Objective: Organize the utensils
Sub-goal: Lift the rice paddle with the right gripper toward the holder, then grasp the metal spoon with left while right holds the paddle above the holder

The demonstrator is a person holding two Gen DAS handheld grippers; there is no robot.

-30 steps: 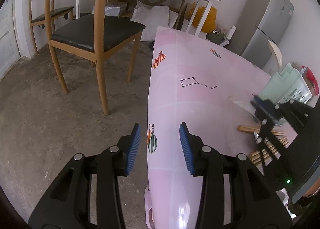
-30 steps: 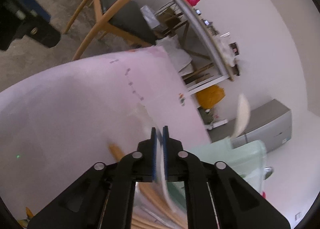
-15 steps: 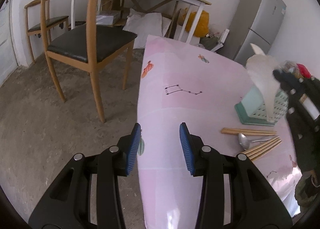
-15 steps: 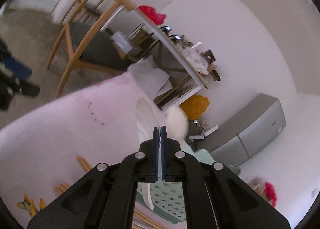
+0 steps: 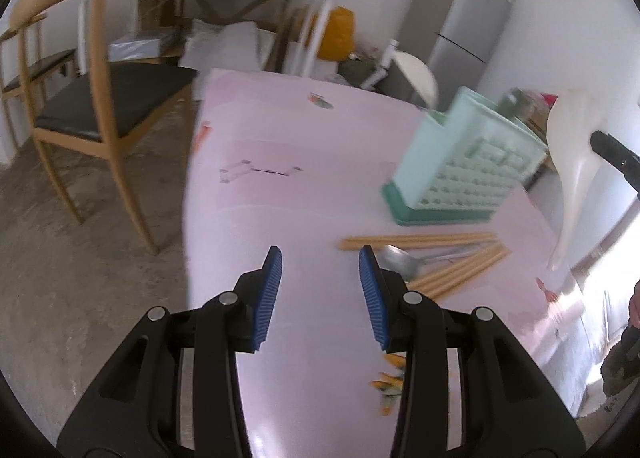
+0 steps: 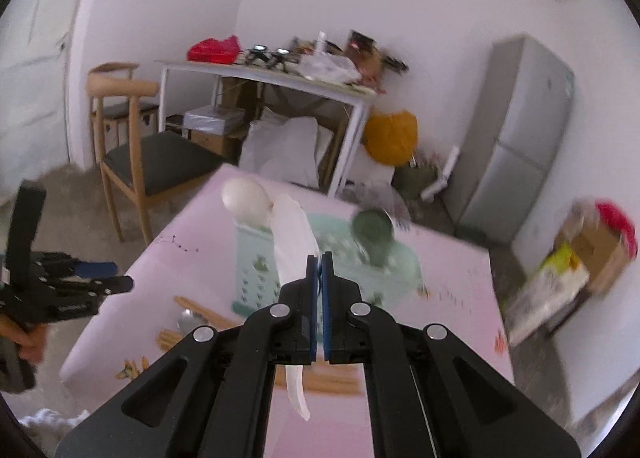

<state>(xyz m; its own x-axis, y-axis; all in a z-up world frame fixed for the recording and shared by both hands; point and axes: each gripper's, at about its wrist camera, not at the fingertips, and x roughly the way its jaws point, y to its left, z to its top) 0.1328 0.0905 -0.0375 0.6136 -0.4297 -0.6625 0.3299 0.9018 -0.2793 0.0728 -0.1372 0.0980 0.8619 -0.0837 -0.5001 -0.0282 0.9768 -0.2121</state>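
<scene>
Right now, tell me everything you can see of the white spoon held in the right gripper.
The white spoon looks like smooth, slightly translucent plastic or ceramic, with a broad curved scoop and a handle that tapers to a narrow tip. The right gripper is shut on its handle and holds it in the air above the pink table, in front of the mint green utensil holder. Its scoop points up and away, and its handle tip hangs below the gripper. Nothing else touches it.
</scene>
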